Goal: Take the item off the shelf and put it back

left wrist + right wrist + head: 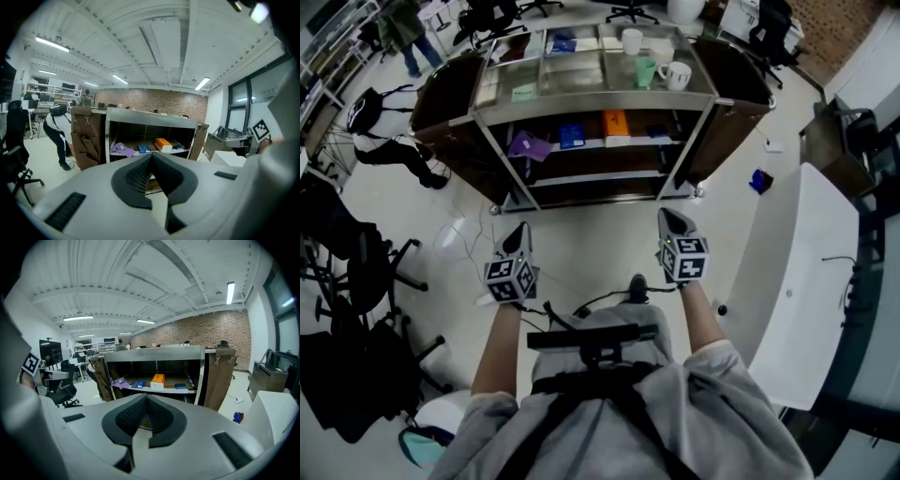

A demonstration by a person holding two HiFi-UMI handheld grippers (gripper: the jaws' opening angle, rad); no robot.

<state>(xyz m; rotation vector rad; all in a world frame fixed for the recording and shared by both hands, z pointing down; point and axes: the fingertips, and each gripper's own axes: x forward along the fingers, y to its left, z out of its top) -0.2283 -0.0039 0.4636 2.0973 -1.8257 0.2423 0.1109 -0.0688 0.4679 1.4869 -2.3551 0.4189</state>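
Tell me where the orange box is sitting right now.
In the head view, the orange rectangular box sits near the middle of the steel shelf unit's first shelf below its top, just right of the flat blue packet.

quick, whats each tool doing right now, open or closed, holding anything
left tool: closed, holding nothing
right tool: closed, holding nothing
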